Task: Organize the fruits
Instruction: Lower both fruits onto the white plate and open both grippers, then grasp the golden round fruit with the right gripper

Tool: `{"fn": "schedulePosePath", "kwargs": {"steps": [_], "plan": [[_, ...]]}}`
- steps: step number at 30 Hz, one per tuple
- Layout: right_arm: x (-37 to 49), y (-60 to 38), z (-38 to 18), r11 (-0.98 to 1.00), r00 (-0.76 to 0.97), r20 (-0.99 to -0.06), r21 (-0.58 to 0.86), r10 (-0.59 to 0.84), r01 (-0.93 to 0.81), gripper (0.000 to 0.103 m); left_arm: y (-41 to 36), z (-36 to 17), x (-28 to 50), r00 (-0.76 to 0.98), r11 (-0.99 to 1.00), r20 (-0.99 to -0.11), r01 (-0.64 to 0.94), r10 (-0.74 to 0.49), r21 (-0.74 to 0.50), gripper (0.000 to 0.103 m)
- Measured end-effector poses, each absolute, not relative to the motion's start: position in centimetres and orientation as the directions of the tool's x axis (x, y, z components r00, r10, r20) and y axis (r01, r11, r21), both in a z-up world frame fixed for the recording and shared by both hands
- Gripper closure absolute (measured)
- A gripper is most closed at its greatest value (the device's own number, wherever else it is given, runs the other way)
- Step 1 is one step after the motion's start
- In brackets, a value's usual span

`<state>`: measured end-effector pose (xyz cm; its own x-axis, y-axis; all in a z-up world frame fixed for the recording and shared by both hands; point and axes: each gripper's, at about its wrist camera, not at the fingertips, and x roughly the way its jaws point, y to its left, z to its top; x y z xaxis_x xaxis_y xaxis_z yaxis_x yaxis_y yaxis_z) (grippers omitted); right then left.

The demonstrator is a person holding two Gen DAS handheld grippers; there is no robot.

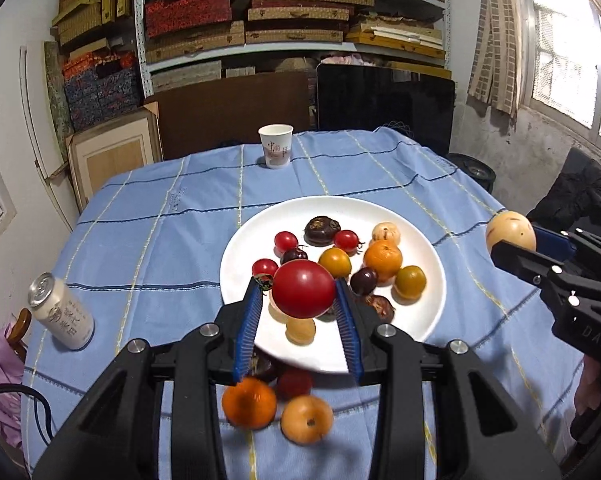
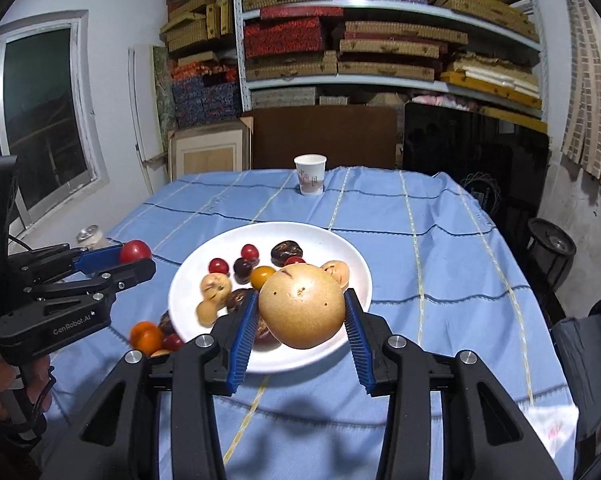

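1. At the near edge of the tabletop (image 1: 148, 248), a few fruits lie on the blue cloth and not on the plate: an orange one (image 1: 249, 403), a tan one (image 1: 306, 419) and a red one (image 1: 294, 383). I think these are what is left to do.
2. Just above them, my left gripper (image 1: 302, 296) is closed tight on a red tomato (image 1: 303, 289), held up in the air over the near rim of the plate.
3. Beside it, my right gripper (image 2: 300, 311) is squeezing a big tan fruit (image 2: 301, 306), also up in the air over the plate.
4. In the middle of the tabletop sits the white plate (image 1: 432, 312). Lots of small fruits lie on it, red, dark, orange and tan. So I think most of the job is done.
5. By the left edge lies a can (image 1: 60, 312) on its side.
6. At the far edge stands a paper cup (image 1: 275, 146).
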<state>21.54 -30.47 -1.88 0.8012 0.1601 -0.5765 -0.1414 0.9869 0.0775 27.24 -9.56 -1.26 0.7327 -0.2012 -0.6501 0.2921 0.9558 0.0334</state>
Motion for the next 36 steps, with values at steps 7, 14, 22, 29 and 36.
{"fn": "schedulePosePath", "kwargs": {"steps": [7,14,22,29,36], "plan": [[28.8,-29.5,-3.1,0.981,0.751,-0.632,0.086,0.191,-0.176,0.060,-10.4,-3.7,33.2,0.689,0.963,-0.699,0.271,-0.192,0.003,0.067],[33.6,-27.5,-5.8,0.968,0.688,-0.691,0.075,0.223,-0.238,0.058,-9.4,-6.4,37.2,0.635,0.969,-0.744,0.237,-0.208,-0.069,0.041],[30.4,-27.7,-4.4,0.966,0.727,-0.644,0.079,0.239,-0.248,0.047,-7.1,-4.4,35.1,0.666,0.970,-0.711,0.218,-0.226,-0.105,0.029],[22.3,-25.8,-4.6,0.946,0.701,-0.651,0.089,0.291,-0.310,0.046,-2.7,-3.7,27.6,0.703,0.972,-0.676,0.215,-0.220,-0.093,0.015],[17.7,-18.5,-8.4,0.905,0.616,-0.717,0.050,0.326,-0.422,0.046,1.9,-6.6,23.0,0.663,0.982,-0.726,0.156,-0.183,-0.105,0.015]]}}
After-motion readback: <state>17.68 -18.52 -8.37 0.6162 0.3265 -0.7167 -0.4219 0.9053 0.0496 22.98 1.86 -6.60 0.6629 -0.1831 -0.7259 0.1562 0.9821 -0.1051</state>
